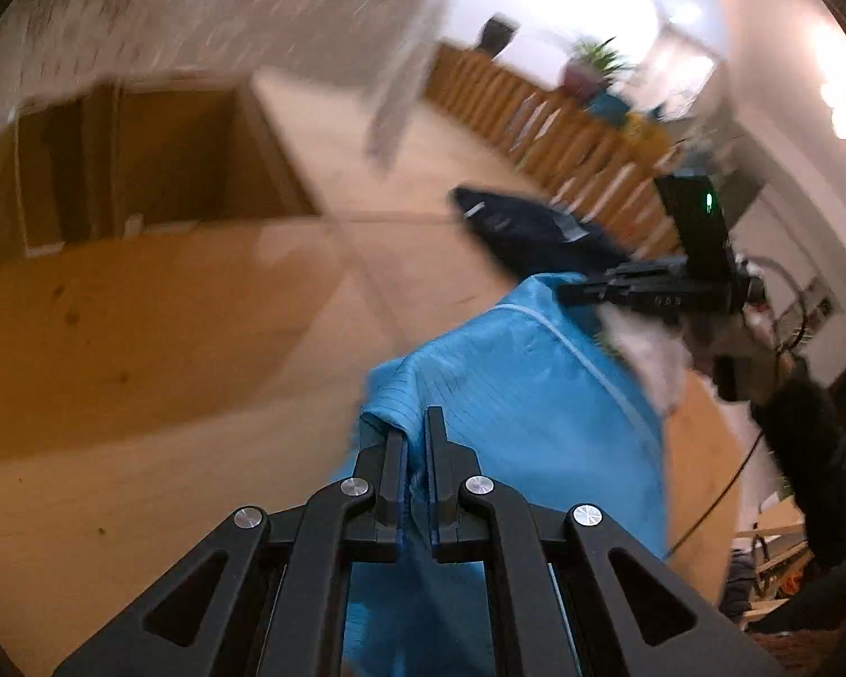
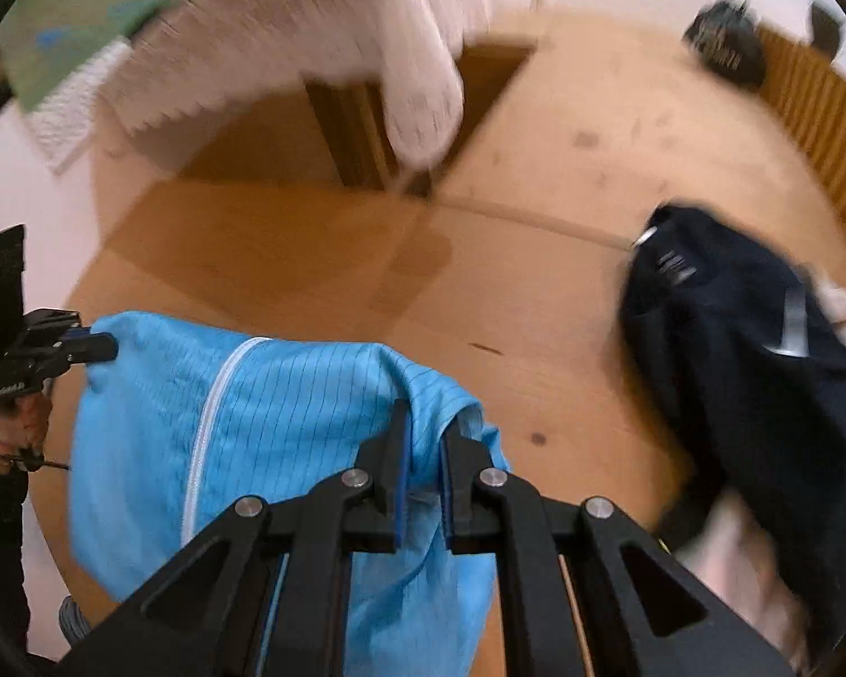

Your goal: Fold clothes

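Presently catalogued: one light blue garment [image 1: 513,395] of thin fabric with fine dark pinstripes and a white zipper [image 2: 208,423] running down it, held up above a wooden table [image 1: 158,327] and stretched between two grippers. Left gripper [image 1: 417,440]: black, jaws narrowed on a bunched edge of the blue cloth, fabric pinched between the blue-lined pads. Right gripper [image 2: 423,440]: black, jaws likewise drawn close on another bunched edge of the same garment, cloth hanging below the fingers. Each gripper also shows in the other's view, clamped at the far end of the cloth, with a hand [image 2: 11,423] behind the left one. One dark navy garment [image 2: 750,372] with pale grey markings, lying crumpled on the table, apart from the blue one. One white textured cloth [image 2: 378,39], blurred, at the table's far side. One potted plant [image 1: 598,62] beyond a slatted wooden rail [image 1: 541,113], blurred.
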A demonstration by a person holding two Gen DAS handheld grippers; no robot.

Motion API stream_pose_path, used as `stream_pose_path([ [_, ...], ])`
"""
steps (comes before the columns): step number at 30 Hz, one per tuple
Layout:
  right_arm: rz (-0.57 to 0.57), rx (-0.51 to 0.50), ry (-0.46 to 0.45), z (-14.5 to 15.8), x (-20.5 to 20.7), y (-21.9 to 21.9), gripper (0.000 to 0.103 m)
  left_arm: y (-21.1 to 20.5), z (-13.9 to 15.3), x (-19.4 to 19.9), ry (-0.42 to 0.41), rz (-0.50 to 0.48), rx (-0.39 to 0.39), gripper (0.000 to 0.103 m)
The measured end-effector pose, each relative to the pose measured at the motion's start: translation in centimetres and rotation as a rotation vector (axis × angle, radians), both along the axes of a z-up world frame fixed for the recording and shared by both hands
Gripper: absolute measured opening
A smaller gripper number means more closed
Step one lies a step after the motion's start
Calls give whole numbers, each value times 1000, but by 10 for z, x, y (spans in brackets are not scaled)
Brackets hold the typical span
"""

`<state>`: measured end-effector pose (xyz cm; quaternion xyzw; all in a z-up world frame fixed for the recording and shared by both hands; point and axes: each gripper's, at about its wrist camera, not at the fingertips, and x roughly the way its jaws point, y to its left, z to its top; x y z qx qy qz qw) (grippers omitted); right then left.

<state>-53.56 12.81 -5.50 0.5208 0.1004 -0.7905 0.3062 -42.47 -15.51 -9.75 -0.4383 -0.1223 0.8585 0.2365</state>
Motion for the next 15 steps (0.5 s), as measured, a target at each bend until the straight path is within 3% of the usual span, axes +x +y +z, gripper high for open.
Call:
stream_pose_path([
  [2, -28, 16, -62, -15, -15, -1, 31, -9, -16, -6, -54, 25, 17, 8],
  [5, -55, 1, -141, -19, -24, 8, 37, -18, -21, -5, -95, 28, 21, 15],
  [8, -84, 31, -54, 7, -11, 29, 38, -25, -5, 1, -67, 70, -79, 25],
  [11, -70, -24, 5, 33, 22, 47, 39, -29, 20, 25, -27, 94, -132, 25],
  [15, 28, 48, 34, 10, 59, 24, 39, 14, 54, 55, 31, -5, -122, 42],
])
